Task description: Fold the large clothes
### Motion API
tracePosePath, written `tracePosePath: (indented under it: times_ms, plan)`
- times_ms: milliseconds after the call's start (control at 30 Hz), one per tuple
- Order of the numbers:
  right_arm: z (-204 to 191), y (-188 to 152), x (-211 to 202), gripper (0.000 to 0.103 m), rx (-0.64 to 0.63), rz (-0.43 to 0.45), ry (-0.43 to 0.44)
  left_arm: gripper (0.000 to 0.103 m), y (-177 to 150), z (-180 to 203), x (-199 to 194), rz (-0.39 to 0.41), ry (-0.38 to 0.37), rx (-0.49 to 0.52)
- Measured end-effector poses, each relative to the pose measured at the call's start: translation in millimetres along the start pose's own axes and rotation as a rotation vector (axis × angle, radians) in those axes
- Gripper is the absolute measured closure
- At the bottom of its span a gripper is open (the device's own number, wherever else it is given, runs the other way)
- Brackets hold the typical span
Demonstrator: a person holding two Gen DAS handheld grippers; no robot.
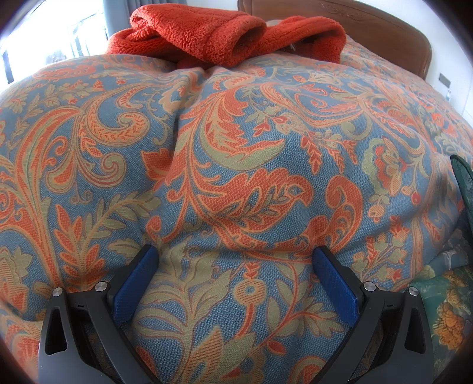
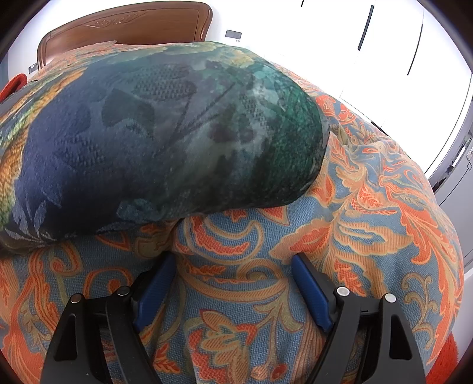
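Jaws of left gripper (image 1: 235, 252) and right gripper (image 2: 233, 260) gape wide over the patterned bedspread (image 1: 236, 147), gripping nothing, near a dark green garment (image 2: 165, 133).

right gripper (image 2: 235, 261): jaws wide apart, blue pads over the bedspread, nothing held between them
bedspread (image 2: 369, 206): blue with orange scroll pattern, wrinkled
dark green-blue fabric (image 2: 165, 133): bulky, lying on the bedspread, just beyond the fingertips
headboard (image 2: 127, 25): brown wood, at top left

Both grippers' fingers (image 1: 136, 283) (image 2: 310, 289) spread wide.
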State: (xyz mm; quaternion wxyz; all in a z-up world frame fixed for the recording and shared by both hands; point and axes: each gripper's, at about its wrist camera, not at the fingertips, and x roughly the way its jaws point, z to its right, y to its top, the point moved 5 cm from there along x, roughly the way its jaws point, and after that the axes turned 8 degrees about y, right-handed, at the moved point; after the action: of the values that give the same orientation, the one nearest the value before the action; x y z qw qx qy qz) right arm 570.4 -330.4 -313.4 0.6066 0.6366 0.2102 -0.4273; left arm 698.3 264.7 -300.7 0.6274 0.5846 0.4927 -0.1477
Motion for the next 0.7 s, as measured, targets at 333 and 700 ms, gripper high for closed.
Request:
tracePosePath:
  times_ms: [333,700]
  plan:
    - [3.3,-3.9,-4.1,0.020,0.001,0.007,0.005,0.000,-0.2,-0.2,-0.3,0.000,-0.001,0.000]
    - [10.5,-12.0,-8.4,0.020,0.012,0.056,0.038,0.000,-0.6,-0.3,-0.5,0.000,-0.001,0.000]
